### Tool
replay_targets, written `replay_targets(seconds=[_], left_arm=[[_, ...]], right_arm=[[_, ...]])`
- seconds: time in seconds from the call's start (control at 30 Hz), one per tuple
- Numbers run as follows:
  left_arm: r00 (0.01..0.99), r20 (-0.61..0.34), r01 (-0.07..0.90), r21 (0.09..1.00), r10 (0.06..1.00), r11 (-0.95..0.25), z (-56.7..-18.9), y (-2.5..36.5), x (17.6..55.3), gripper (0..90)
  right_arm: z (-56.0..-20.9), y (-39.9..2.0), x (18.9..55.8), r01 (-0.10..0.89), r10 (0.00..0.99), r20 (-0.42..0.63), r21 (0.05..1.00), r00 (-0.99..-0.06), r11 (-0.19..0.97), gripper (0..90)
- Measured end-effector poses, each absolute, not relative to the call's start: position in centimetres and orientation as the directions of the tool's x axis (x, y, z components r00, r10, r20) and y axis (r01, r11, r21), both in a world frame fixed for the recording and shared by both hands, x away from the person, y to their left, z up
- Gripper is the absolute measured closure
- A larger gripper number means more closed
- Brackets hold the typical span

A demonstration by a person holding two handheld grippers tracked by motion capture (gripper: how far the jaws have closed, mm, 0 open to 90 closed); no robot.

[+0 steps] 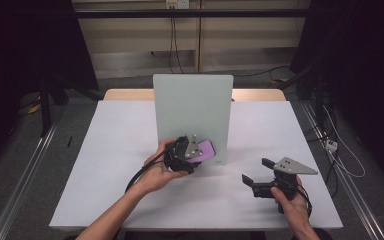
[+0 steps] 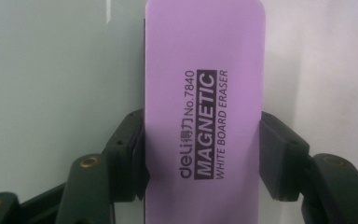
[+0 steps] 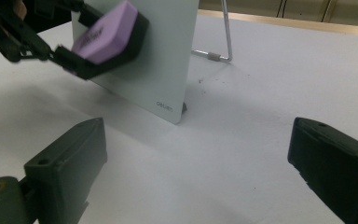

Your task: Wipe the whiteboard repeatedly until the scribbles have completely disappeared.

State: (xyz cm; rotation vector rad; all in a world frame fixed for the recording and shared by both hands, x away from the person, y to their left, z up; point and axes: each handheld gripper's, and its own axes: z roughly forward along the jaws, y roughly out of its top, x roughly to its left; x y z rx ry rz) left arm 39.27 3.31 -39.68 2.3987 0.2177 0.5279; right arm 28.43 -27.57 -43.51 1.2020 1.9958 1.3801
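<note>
The left gripper (image 1: 200, 152) clamps a purple rectangular whiteboard eraser (image 2: 204, 112) by its long sides, pressing it against the lower right of the upright pale-green whiteboard (image 1: 192, 107). The right gripper (image 1: 257, 171) rests near right on the white table (image 1: 115, 150), jaws wide apart, holding nothing.

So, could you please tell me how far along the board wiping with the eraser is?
Done: the left claw has picked up the purple eraser and grips it by its long sides. In hand: the eraser's dark pad lies against the lower face of the upright whiteboard. I can see no marks on the board, so what remains to wipe is unclear. Left: setting the eraser down. The right claw rests open on the table.
</note>
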Motion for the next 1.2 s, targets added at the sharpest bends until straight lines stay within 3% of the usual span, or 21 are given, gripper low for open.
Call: replay_targets(seconds=[0.3, 0.73, 1.2], left_arm=[[0.836, 0.295, 0.074, 0.776, 0.463, -0.627, -35.3, 6.8, 40.8, 41.1], [0.87, 0.31, 0.06, 0.708, 0.385, -0.704, -38.1, 6.2, 39.9, 41.1], [0.891, 0.219, 0.09, 0.772, 0.397, -0.629, -36.7, 7.5, 39.7, 41.0]], right_arm=[[-43.5, -27.5, 28.5, 0.408, 0.838, 0.122, 0.904, -0.533, 0.128, 4.5], [-43.5, -27.3, 28.6, 0.411, 0.834, 0.123, 0.902, -0.538, 0.133, 4.5], [-43.6, -27.2, 28.6, 0.417, 0.838, 0.123, 0.899, -0.532, 0.132, 4.5]])
